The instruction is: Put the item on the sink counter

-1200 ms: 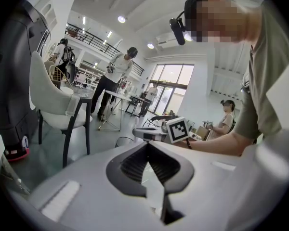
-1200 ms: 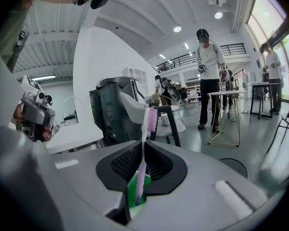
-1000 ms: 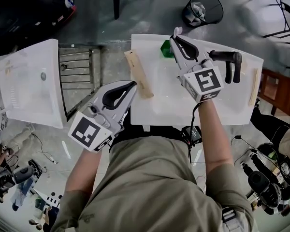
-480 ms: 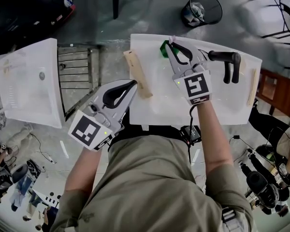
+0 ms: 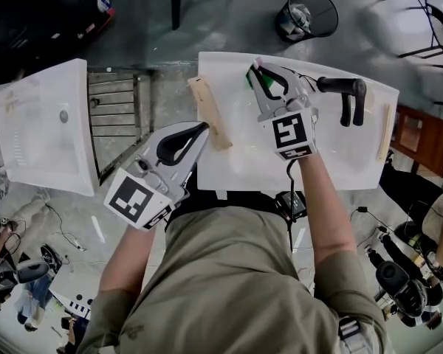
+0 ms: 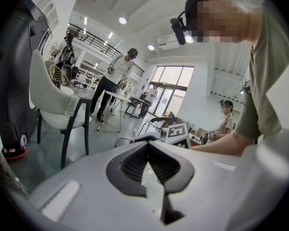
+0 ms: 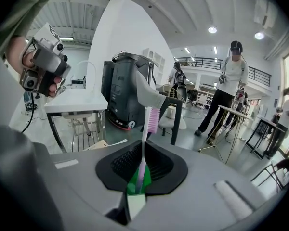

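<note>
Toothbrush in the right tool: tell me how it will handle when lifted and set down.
Probably light and stiff: the toothbrush sticks straight out of the right tool, no droop. Its thin, smooth handle may swivel in the grip. Laid on the glossy sink counter, it could slide or rock.

Black mesh bin point(image 5: 310, 13) stands on grey floor point(image 5: 236, 13) at top. 2nd white basin point(image 5: 44, 124) at left, metal rack point(image 5: 122, 116) just beside it. White chair point(image 7: 159, 105) nr dark grey machine point(image 7: 127, 93). 2 ppl point(image 6: 116, 81) stand by tables point(image 6: 118, 97) in bkgd.
</note>
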`<state>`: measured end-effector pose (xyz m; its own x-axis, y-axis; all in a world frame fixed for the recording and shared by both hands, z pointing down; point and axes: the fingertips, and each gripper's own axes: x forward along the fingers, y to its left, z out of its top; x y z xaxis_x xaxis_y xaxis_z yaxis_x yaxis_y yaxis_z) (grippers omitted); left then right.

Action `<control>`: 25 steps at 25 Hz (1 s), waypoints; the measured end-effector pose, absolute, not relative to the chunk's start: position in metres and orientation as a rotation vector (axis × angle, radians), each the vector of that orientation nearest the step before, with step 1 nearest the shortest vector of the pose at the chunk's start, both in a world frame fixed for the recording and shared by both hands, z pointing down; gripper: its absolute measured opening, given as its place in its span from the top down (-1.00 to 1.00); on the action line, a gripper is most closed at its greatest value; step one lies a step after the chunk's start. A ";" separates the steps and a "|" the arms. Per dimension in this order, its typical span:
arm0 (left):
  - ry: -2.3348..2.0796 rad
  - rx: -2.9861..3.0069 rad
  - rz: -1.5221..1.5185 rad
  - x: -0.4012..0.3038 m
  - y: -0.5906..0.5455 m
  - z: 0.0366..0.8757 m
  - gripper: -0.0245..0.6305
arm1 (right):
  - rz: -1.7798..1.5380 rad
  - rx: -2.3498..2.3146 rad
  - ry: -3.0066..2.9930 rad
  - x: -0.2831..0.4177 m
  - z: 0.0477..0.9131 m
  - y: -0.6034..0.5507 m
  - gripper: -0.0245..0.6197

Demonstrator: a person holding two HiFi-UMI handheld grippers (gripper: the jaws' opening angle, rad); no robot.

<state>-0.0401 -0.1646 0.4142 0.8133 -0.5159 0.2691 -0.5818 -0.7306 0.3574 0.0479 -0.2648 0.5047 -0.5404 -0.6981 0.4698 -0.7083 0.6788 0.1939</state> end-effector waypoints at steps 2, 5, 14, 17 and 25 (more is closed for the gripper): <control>-0.820 2.571 0.208 -0.040 -0.164 0.414 0.91 | 0.045 1.081 -2.372 0.048 0.507 -0.265 0.82; -0.818 2.575 0.205 -0.039 -0.163 0.412 0.91 | 0.080 1.065 -2.378 0.048 0.509 -0.263 0.81; -0.810 2.585 0.200 -0.041 -0.162 0.406 0.91 | 0.115 1.099 -2.388 0.051 0.501 -0.259 0.81; -0.805 2.596 0.193 -0.040 -0.161 0.402 0.91 | 0.116 1.123 -2.395 0.053 0.493 -0.257 0.81; -0.780 2.636 0.181 -0.029 -0.159 0.386 0.91 | 0.122 1.204 -2.428 0.065 0.457 -0.247 0.81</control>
